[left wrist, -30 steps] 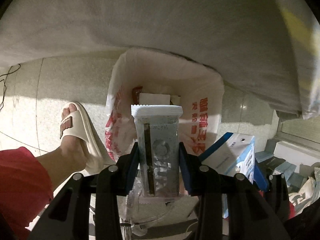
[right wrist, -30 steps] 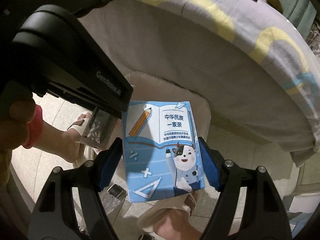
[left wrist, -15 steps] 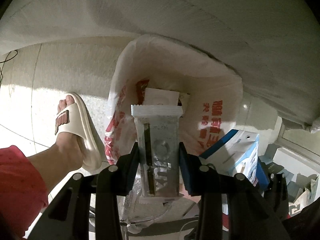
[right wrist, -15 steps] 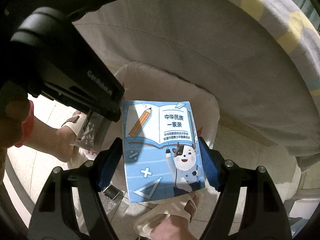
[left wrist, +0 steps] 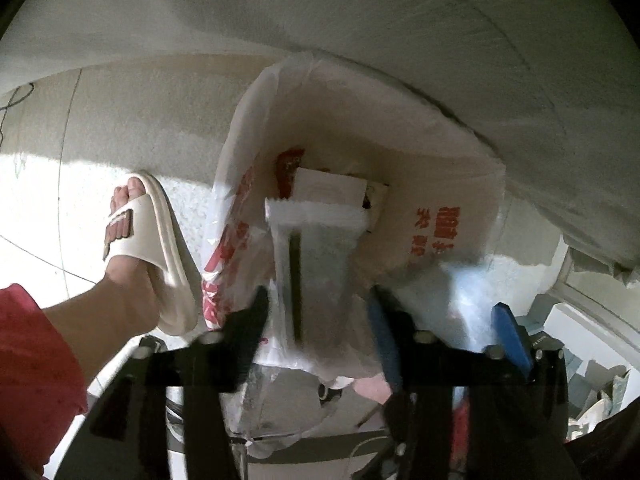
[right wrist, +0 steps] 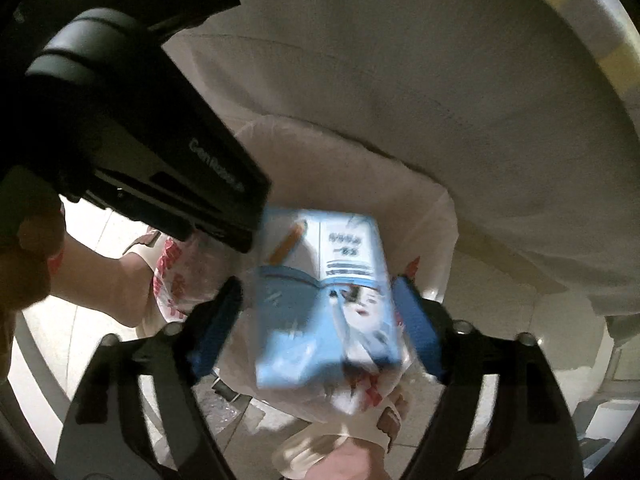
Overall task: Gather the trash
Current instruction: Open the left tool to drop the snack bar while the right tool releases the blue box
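Left-wrist view. Motion blur over silver snack wrapper (left wrist: 316,272), its print unreadable; lower end hidden behind white plastic. Left gripper (left wrist: 318,316) with jaws spread apart, wider than the wrapper, a gap visible on both sides; wrapper loose between them, above the mouth of the white plastic bag (left wrist: 400,152) with red lettering. Inside the bag: a red packet (left wrist: 288,164) and a white flat box (left wrist: 330,186), both partly covered by the wrapper's crimped top edge; deeper contents not discernible. Pale blue smear (left wrist: 468,304) at right, too blurred to identify from this view, beside a blue finger pad (left wrist: 512,340) of the other tool. Cream slipper (left wrist: 152,248) on a foot, on tiled floor (left wrist: 120,120) left of the bag. Grey bed cover (left wrist: 320,40) overhanging above.

Right-wrist view. Blue milk carton (right wrist: 324,304) heavily blurred, cartoon print only half legible. Right gripper (right wrist: 316,332) with jaws wide apart; clear gap at the left pad, contact at the right pad impossible to judge. Carton over the open bag (right wrist: 360,184), lower corner overlapping its near rim. Bag interior hidden by the carton and by the black body of the left gripper (right wrist: 140,140), upper left.
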Tool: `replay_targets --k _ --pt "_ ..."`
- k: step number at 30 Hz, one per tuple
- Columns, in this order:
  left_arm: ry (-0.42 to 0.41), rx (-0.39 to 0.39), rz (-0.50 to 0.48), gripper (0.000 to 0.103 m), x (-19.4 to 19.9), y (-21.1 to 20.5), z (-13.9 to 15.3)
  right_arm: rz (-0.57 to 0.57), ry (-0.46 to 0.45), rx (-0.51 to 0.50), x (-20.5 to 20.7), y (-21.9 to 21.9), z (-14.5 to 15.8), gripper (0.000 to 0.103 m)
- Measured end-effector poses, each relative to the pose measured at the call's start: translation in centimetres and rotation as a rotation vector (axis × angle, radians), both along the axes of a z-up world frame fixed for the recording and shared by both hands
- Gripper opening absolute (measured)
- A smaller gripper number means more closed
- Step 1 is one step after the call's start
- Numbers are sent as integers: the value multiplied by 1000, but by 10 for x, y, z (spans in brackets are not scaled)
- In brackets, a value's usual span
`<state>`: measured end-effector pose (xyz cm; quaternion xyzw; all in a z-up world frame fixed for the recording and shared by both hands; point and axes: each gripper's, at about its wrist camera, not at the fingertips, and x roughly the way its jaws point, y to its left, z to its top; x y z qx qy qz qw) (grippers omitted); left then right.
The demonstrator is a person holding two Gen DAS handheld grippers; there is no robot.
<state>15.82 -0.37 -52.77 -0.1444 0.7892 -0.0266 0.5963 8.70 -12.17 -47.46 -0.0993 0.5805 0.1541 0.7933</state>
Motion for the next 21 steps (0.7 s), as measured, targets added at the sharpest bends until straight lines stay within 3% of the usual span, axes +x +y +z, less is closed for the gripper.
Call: replay_targets --k 7,13,21 --pt "10 33 2 64 3 4 1 21 0 7 2 1 2 84" --pt "-19 124 -87 65 -3 0 18 56 19 -9 0 1 11 84" --pt "-90 184 -194 65 -8 -4 62 62 10 -8 -3 -6 61 84"
